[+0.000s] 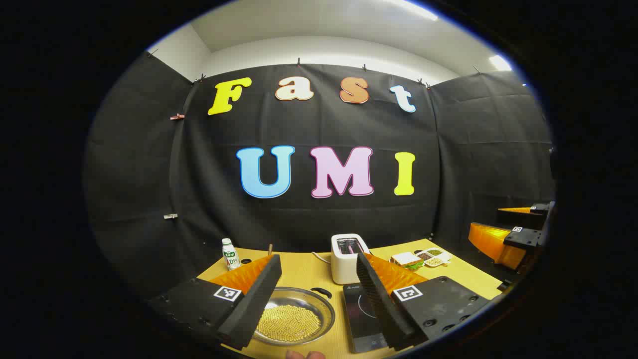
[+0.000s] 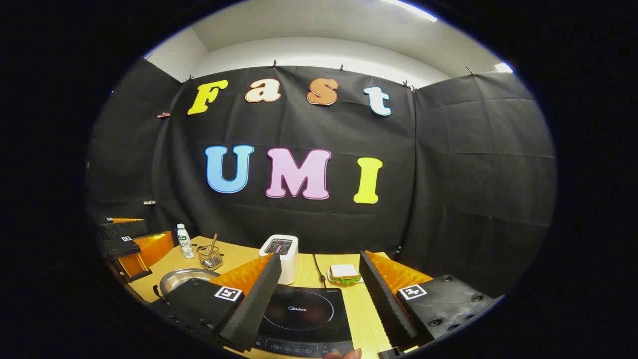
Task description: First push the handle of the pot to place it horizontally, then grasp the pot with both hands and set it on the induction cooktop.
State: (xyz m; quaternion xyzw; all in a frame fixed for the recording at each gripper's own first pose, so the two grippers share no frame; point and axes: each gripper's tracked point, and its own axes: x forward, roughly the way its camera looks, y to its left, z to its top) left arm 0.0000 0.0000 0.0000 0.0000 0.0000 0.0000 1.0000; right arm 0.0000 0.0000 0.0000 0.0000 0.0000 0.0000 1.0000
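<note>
Both grippers hang above the near edge of the table, fingers spread wide with nothing between them: the left gripper sits over the pot, the right gripper over the cooktop. The pot, a shallow steel pan holding yellow beans, rests on the table just left of the cooktop, near but apart from it. Its handle seems to be the dark loop at the far right of the rim, pointing away and to the right, so the push is not yet done. You should lower one finger beside that loop and sweep it sideways slowly, keeping the tip low enough to catch the handle without riding over the rim; the beans will likely shift or spill if the pot jerks. Watch the toaster just behind, which leaves little room. As for writing, the cooktop carries a small brand word at the centre of its ring; the bottle has a green label too small to make out.
</note>
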